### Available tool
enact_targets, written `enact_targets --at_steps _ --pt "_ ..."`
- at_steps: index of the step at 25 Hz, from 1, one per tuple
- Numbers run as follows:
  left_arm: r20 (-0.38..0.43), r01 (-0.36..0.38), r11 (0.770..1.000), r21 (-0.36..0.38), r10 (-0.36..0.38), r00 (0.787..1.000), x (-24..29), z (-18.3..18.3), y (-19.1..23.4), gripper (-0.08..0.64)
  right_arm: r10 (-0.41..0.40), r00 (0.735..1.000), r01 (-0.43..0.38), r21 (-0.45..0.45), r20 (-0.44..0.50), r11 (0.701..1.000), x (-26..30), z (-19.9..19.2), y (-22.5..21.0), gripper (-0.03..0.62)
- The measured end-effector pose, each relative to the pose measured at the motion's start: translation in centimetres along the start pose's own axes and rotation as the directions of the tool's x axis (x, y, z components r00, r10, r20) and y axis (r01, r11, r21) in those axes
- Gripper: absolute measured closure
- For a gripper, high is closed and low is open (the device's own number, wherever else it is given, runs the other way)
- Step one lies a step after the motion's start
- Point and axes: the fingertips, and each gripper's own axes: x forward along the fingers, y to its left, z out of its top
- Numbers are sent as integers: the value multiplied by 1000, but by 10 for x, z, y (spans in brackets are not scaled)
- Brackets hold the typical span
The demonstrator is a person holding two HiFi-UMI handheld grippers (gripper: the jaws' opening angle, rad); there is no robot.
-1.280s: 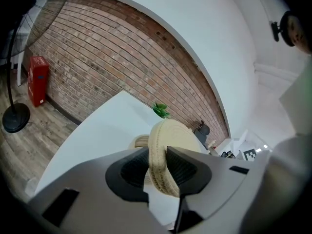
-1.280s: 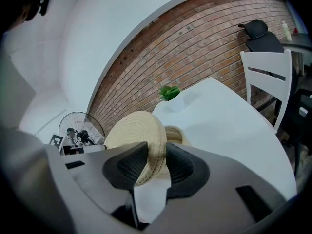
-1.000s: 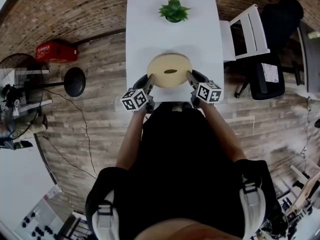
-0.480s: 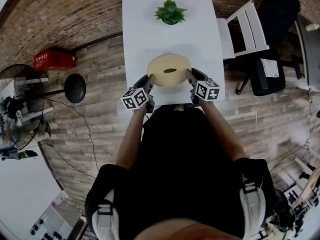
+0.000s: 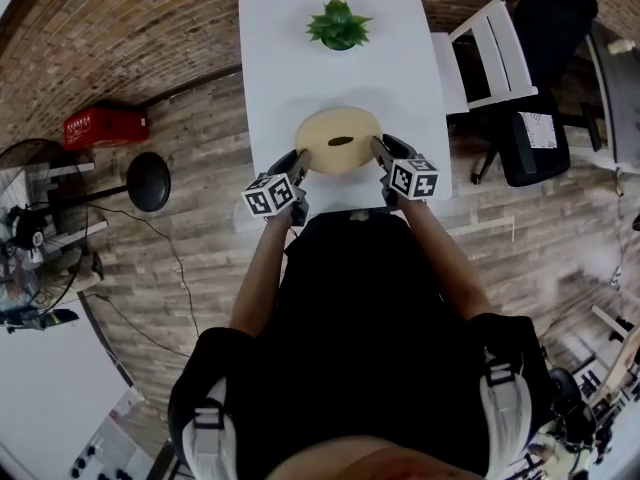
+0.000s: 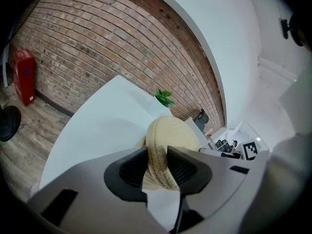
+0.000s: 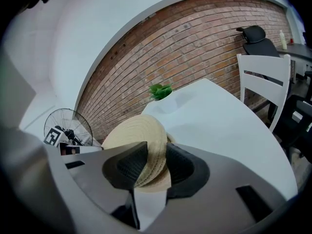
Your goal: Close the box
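Observation:
A round woven straw lid [image 5: 340, 140] with a dark slot in its middle hangs over the near half of the white table [image 5: 340, 78]. My left gripper [image 5: 300, 160] is shut on its left rim and my right gripper [image 5: 378, 153] is shut on its right rim. In the left gripper view the lid's rim [image 6: 170, 135] stands edge-on between the pads of the left gripper [image 6: 157, 162], whose jaws have just eased a little wider. In the right gripper view the lid [image 7: 131, 133] sits likewise in the right gripper [image 7: 148, 162]. A sliver of woven box [image 7: 169, 139] shows behind the lid.
A green potted plant [image 5: 338, 23] stands at the table's far end. A white chair [image 5: 480, 53] and a black office chair [image 5: 540, 118] are on the right. On the wooden floor to the left are a fan base [image 5: 148, 183] and a red box [image 5: 105, 126].
Both grippers have sunk a little with the lid and tipped downward, so more of the table top shows in the gripper views. Both grips on the rim hold.

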Motion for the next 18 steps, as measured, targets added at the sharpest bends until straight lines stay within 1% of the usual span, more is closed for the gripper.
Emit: enact_targets --at_steps 5,9,15,18 --pt "-18 14 1000 5 -14 1000 6 2 2 430 -14 1000 14 22 2 1000 1 -2 -3 472" --pt "-51 3 1000 19 -2 999 10 0 5 425 -27 1000 27 19 2 999 0 -1 -3 471" --pt "-82 12 1000 -18 -13 997 11 -1 5 425 -39 999 39 34 -2 999 0 -1 -3 472" --pt "-100 26 1000 -17 -28 995 11 0 3 425 -41 999 41 38 0 998 -3 -1 -3 472"
